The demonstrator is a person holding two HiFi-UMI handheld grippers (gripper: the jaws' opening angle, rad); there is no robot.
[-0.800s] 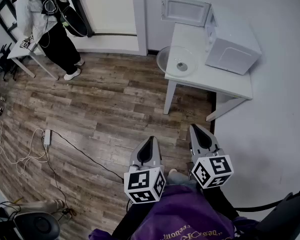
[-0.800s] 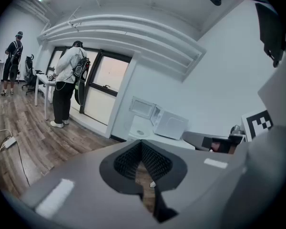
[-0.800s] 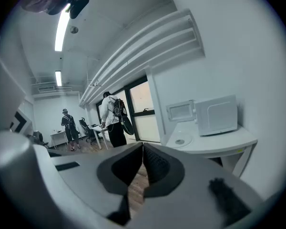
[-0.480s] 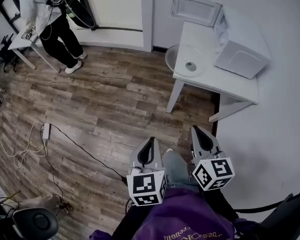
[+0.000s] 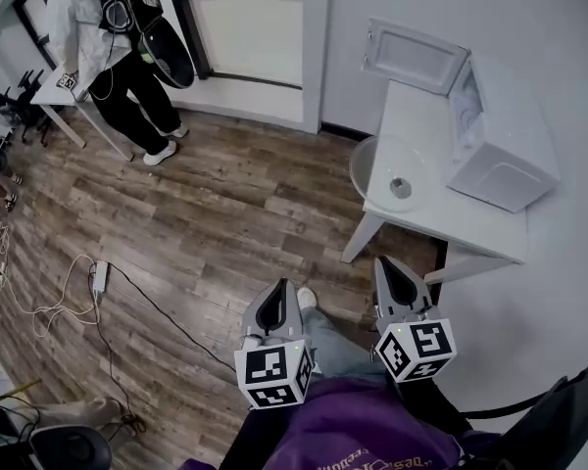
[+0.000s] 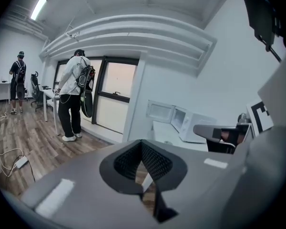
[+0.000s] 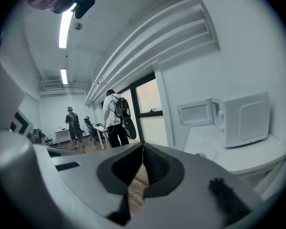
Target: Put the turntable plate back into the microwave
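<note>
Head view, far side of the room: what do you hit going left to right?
person → window → glass plate → microwave. The table and the open microwave door overlap the plate in that direction, so they are left out.

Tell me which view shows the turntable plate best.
Head view: the turntable plate is seen whole from above, on the table by the open microwave. Right gripper view shows it edge-on and faint; left gripper view: can't make it out.
</note>
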